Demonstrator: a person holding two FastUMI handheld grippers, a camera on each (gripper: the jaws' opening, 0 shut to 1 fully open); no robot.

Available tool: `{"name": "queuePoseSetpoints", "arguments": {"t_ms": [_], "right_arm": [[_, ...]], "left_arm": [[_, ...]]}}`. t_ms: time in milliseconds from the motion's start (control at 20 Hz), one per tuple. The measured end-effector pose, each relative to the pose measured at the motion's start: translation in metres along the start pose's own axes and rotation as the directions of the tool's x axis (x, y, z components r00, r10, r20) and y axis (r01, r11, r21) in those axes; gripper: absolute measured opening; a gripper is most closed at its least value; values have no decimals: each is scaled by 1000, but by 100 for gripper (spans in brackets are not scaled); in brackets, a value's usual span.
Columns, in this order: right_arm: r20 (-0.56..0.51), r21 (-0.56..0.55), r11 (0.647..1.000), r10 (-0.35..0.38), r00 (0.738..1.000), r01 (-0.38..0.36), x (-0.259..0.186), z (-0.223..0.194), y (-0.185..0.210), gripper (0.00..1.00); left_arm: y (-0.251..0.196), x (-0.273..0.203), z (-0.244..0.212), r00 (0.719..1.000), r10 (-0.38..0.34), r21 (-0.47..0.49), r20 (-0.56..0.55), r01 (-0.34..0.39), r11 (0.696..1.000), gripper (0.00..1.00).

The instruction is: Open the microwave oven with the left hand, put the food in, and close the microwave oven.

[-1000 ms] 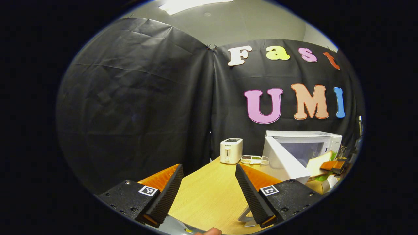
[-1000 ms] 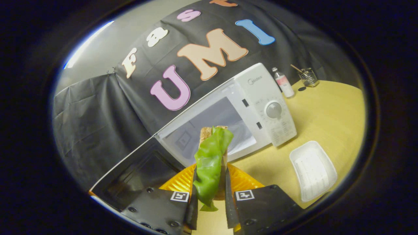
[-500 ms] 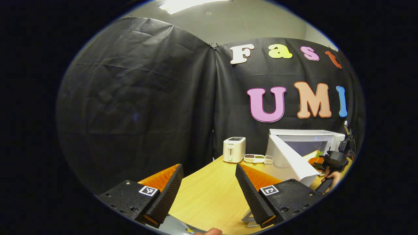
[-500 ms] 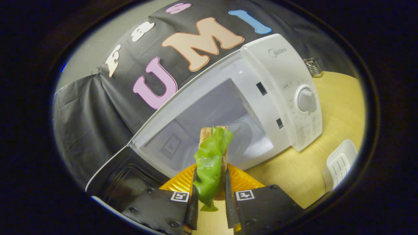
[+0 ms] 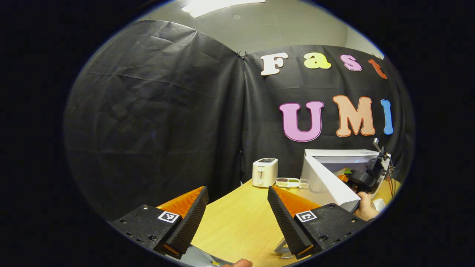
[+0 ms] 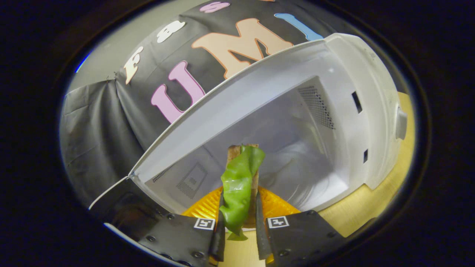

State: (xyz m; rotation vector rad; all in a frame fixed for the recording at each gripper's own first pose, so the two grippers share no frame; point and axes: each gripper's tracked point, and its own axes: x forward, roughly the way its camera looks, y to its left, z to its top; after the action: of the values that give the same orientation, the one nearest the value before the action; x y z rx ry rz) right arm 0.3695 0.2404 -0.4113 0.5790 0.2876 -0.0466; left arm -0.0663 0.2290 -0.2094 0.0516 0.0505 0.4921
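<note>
The white microwave oven (image 6: 371, 111) stands with its door (image 6: 126, 211) swung wide, its pale cavity (image 6: 289, 148) close ahead in the right gripper view. My right gripper (image 6: 238, 226) is shut on the food (image 6: 239, 181), a slice of bread with a green lettuce leaf, held at the cavity's mouth. In the left gripper view the microwave oven (image 5: 341, 152) sits far right with its door (image 5: 326, 183) open, and the right gripper (image 5: 362, 178) with a hand reaches into it. My left gripper (image 5: 235, 215) hangs open over the wooden table (image 5: 237, 218), well away from the oven.
A white toaster (image 5: 264, 172) and a small divided tray (image 5: 291, 182) of seeds stand at the back of the table, left of the microwave oven. A fingertip (image 5: 237, 263) shows at the bottom edge. Bare tabletop (image 6: 356, 211) lies right of the oven.
My right gripper has carried the food forward, from in front of the open microwave oven up to its cavity. The left gripper has stayed almost still and open.
</note>
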Motion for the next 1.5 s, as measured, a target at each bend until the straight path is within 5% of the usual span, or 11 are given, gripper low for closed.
{"name": "queuePoseSetpoints", "arguments": {"t_ms": [500,650,750,1000,1050,1500], "right_arm": [[-17,-2,996,-85,996,85,18,0,-35,36],[33,-95,982,-161,986,164,19,7,-54,59],[48,-162,964,-206,977,211,18,7,-69,65],[74,-254,947,-186,980,199,7,18,-74,88],[75,-279,942,-174,982,188,0,19,-72,99],[83,-440,898,15,996,23,-97,52,-52,92]], "left_arm": [[3,0,2,1000,5,-4,6,-5,1000,98],[5,1,1,1000,13,-1,4,-13,1000,98],[9,1,0,1000,25,3,2,-25,1000,98],[14,4,-3,999,44,12,-7,-44,999,98],[13,4,-3,999,42,13,-8,-41,999,98],[10,4,-6,1000,24,14,-17,-24,1000,98]]}}
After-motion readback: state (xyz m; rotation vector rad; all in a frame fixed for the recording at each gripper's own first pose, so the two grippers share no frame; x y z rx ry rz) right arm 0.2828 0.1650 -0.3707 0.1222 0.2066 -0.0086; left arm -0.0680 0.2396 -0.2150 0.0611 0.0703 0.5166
